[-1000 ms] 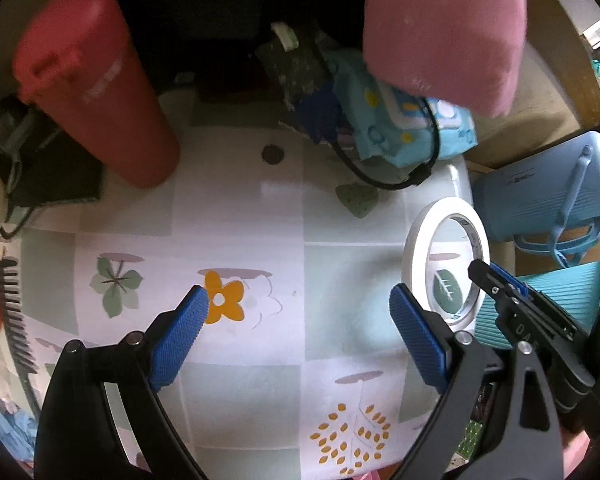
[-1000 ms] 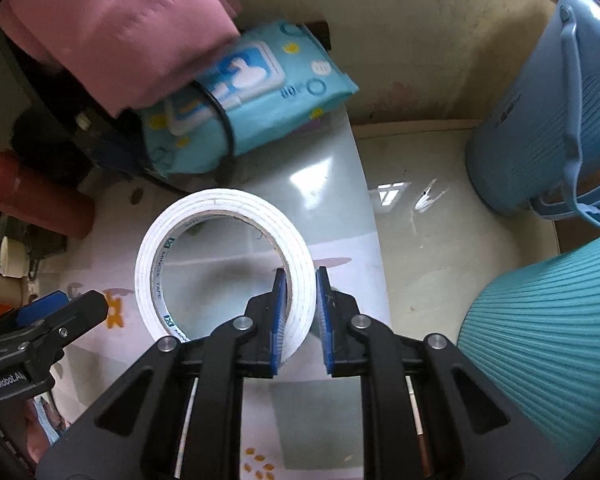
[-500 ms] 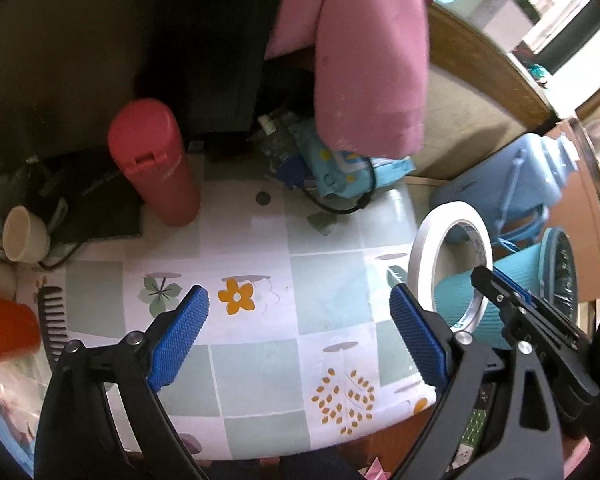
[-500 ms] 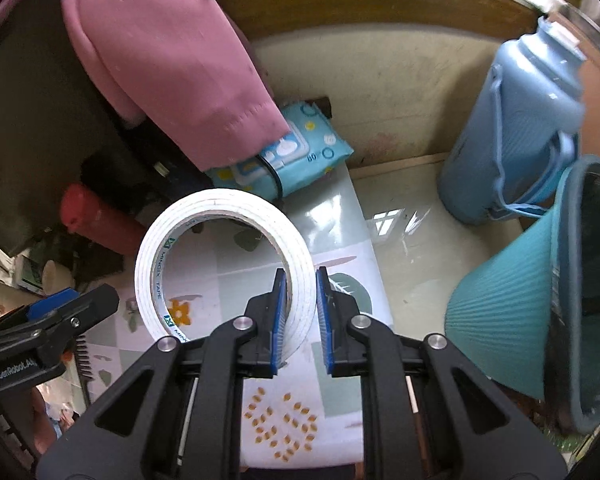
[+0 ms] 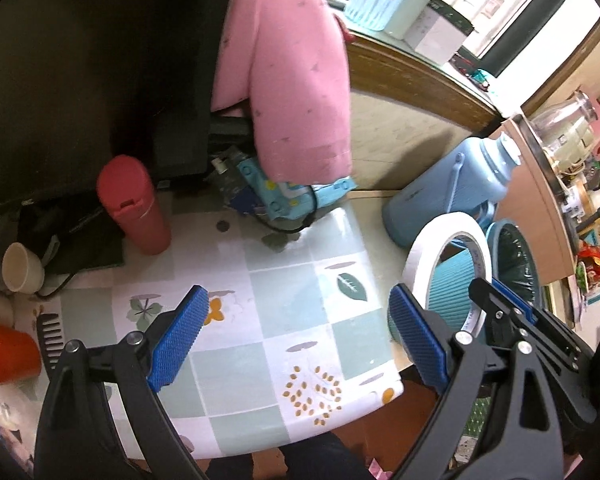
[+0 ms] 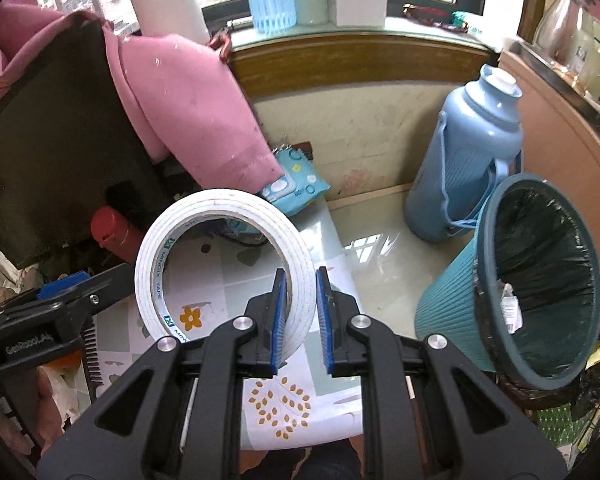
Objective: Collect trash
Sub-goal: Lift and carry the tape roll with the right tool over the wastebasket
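A white roll of tape [image 6: 220, 264] stands upright in the air over the table's right part, and my right gripper [image 6: 300, 308] is shut on its lower right rim. The same tape roll [image 5: 444, 264] shows at the right of the left wrist view, above the right gripper [image 5: 500, 312]. My left gripper [image 5: 296, 332] hangs open above the patterned tablecloth [image 5: 284, 280] with nothing between its blue pads. A teal ribbed waste bin [image 6: 540, 280] with a black liner stands tilted on the floor to the right of the table, with some scraps inside.
A red flask [image 5: 134, 204], a cream cup [image 5: 20, 266], a black comb [image 5: 52, 336] and an orange container [image 5: 4, 352] sit at the table's left. A pink cloth [image 5: 292, 92] hangs over a blue wipes pack [image 5: 292, 196]. A light blue thermos jug [image 6: 464, 160] stands by the bin.
Both grippers have risen well above the table, the right one carrying the tape roll. The view has widened, so the bin, the jug and the window sill have come into sight.
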